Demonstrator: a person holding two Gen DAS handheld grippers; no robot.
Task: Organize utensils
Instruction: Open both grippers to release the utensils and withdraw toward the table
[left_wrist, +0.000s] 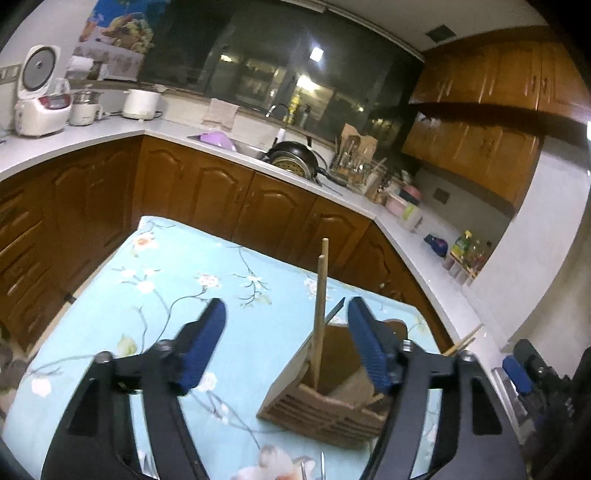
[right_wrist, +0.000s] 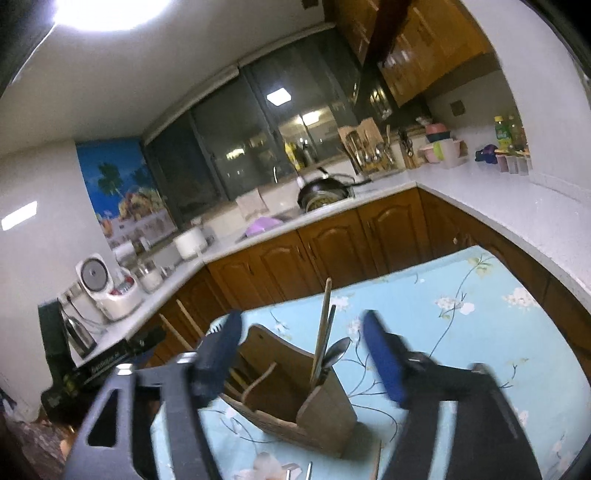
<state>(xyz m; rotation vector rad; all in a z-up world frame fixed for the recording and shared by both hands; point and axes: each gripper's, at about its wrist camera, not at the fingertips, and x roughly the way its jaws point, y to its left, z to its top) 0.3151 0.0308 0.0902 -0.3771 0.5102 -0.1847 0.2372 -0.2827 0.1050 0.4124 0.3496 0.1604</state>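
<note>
Left gripper (left_wrist: 282, 306) released, blue pads spread wide, nothing between them; its right pad overlaps the wooden utensil holder (left_wrist: 325, 402) in the left wrist view, contact unclear. Holder sits on the floral blue tablecloth (left_wrist: 177, 266), at about 5 o'clock in that view. Two chopsticks (left_wrist: 320, 295) stand upright in its front compartment, tips toward 12 o'clock. Right gripper (right_wrist: 301, 325) also released, jaws apart, empty; the holder (right_wrist: 317, 413) lies between and below its fingers at 6 o'clock. A metal spoon (right_wrist: 338, 350) stands beside the chopsticks (right_wrist: 324, 317) in the same slot. Metal utensil tips (right_wrist: 308, 470) lie on the cloth at 6 o'clock, partly cut off. Kitchen counter (right_wrist: 517, 206) behind, 1 to 3 o'clock.
</note>
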